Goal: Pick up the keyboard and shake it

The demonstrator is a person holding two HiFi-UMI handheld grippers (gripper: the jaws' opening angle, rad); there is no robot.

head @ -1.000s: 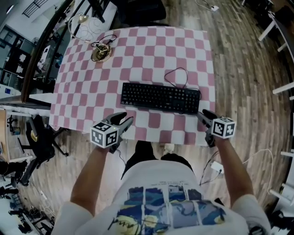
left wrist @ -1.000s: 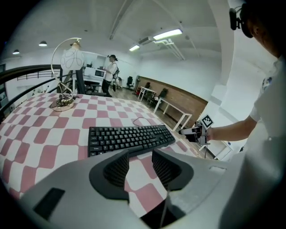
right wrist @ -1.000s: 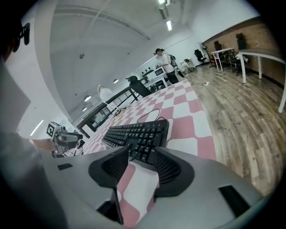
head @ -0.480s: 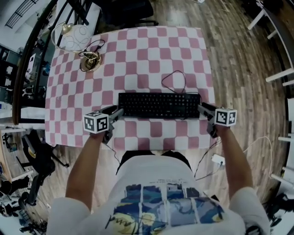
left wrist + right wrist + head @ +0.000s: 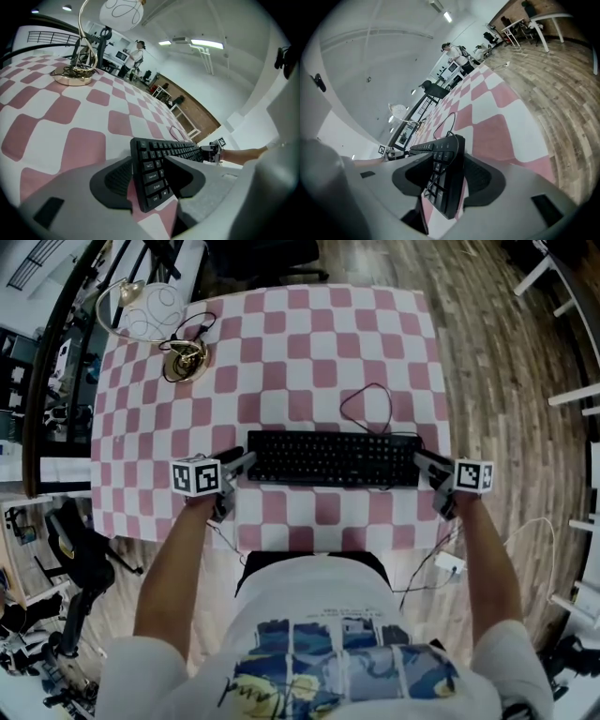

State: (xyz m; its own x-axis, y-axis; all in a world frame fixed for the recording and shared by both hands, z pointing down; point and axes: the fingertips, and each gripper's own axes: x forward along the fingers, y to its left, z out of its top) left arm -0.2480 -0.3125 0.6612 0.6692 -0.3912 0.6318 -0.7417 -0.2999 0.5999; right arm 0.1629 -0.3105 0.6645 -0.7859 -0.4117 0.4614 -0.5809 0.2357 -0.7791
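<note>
A black keyboard [image 5: 333,458] lies flat across the pink-and-white checkered table [image 5: 281,334], and its cable [image 5: 367,401] loops away behind it. My left gripper [image 5: 239,465] is at the keyboard's left end. In the left gripper view that end [image 5: 151,173] stands between the opening jaws of the gripper [image 5: 150,177], with a strip of cloth showing beside one pad. My right gripper [image 5: 427,465] is at the right end. There the keyboard [image 5: 443,176] also sits between the opening jaws of the gripper [image 5: 446,177], not pinched.
A lamp with a gold base [image 5: 187,358] and white globe [image 5: 150,306] stands at the table's far left, also seen as the lamp [image 5: 75,70] in the left gripper view. The table's front edge [image 5: 319,547] is just below the grippers. A white power strip [image 5: 448,564] lies on the wood floor.
Both grippers have moved forward from near the table's front edge to the two ends of the keyboard, which now lie between their jaws. The keyboard still lies on the table.
</note>
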